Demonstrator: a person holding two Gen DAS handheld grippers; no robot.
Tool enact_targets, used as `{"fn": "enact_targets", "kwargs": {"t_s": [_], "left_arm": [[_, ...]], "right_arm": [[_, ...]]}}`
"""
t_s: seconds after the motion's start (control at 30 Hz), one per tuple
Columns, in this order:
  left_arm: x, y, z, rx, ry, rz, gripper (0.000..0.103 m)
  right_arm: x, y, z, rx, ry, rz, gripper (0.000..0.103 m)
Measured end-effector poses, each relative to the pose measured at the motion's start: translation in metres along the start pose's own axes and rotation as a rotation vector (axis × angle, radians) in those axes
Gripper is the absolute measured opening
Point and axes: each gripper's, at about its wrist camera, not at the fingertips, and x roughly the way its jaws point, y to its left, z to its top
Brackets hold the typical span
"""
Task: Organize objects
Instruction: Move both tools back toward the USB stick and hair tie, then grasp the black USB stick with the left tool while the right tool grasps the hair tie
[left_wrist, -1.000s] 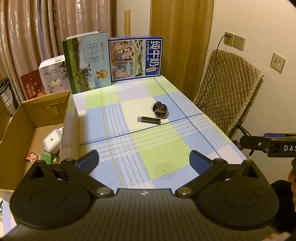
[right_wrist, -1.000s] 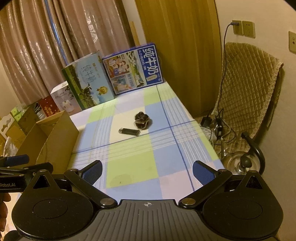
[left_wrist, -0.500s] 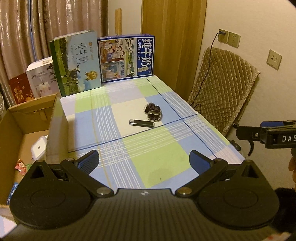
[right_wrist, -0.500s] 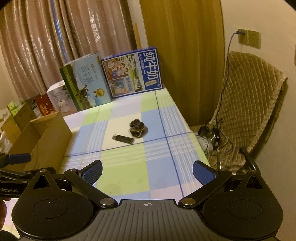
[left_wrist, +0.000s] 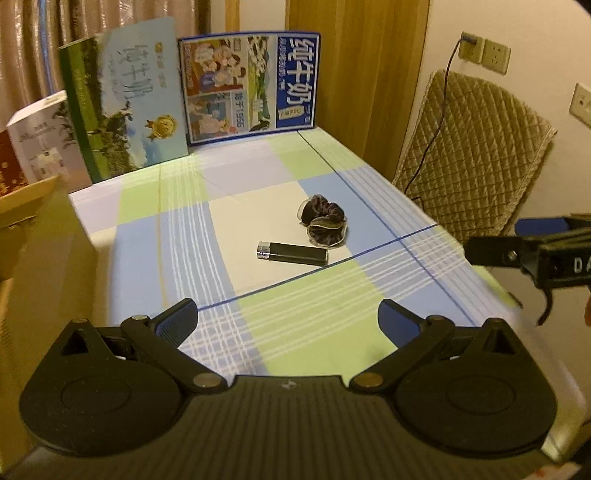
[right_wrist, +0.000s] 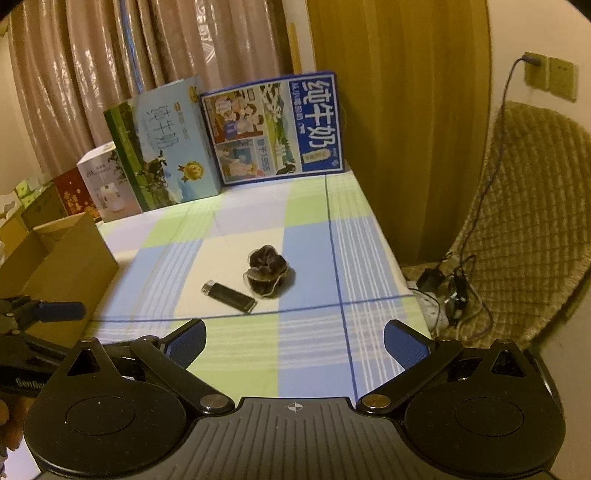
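Your left gripper (left_wrist: 286, 321) and right gripper (right_wrist: 295, 341) hover level over the near end of the checked tablecloth (left_wrist: 258, 173), both with fingers spread wide and empty. Since a second ago you have brought both forward, so the cardboard box (right_wrist: 70, 254) has slid off to the left. The black lighter (left_wrist: 291, 254) lies mid-table, the dark scrunchie (left_wrist: 325, 219) just beside its far right end.
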Motion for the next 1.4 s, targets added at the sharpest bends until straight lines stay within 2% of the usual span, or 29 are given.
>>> {"fn": "enact_targets", "kwargs": {"t_s": [0.07,0.23,0.47,0.73,0.83,0.97,1.1,1.17,1.3,1.4], "left_arm": [[0.018,0.000,0.002,0.014,0.007,-0.001,0.102],[0.057,0.000,0.009,0.036,0.006,0.002,0.102],[0.104,-0.004,0.018,0.124,-0.006,-0.022,0.102],[0.142,-0.005,0.025,0.150,-0.016,-0.044,0.102],[0.150,-0.001,0.026,0.144,-0.016,-0.053,0.100],[0.157,0.004,0.026,0.127,-0.006,-0.072,0.088],[0.157,0.010,0.023,0.117,-0.003,-0.087,0.085],[0.156,0.011,0.022,0.124,-0.009,-0.090,0.079],[0.151,0.018,0.021,0.098,-0.002,-0.086,0.078],[0.142,0.027,0.016,0.049,-0.002,-0.045,0.078]], "right_arm": [[0.018,-0.003,0.003,-0.002,0.008,0.007,0.092],[0.059,-0.013,0.006,0.014,0.028,0.021,0.082],[0.090,-0.030,0.011,0.041,0.034,0.000,0.081],[0.114,-0.040,0.015,0.035,0.051,-0.001,0.081],[0.121,-0.040,0.015,0.027,0.054,-0.003,0.081],[0.129,-0.040,0.016,0.022,0.059,0.001,0.081],[0.134,-0.036,0.017,0.003,0.055,0.014,0.081],[0.136,-0.034,0.018,0.000,0.054,0.020,0.081],[0.139,-0.029,0.018,-0.020,0.045,0.035,0.081],[0.143,-0.024,0.018,-0.037,0.039,0.059,0.081]]}}
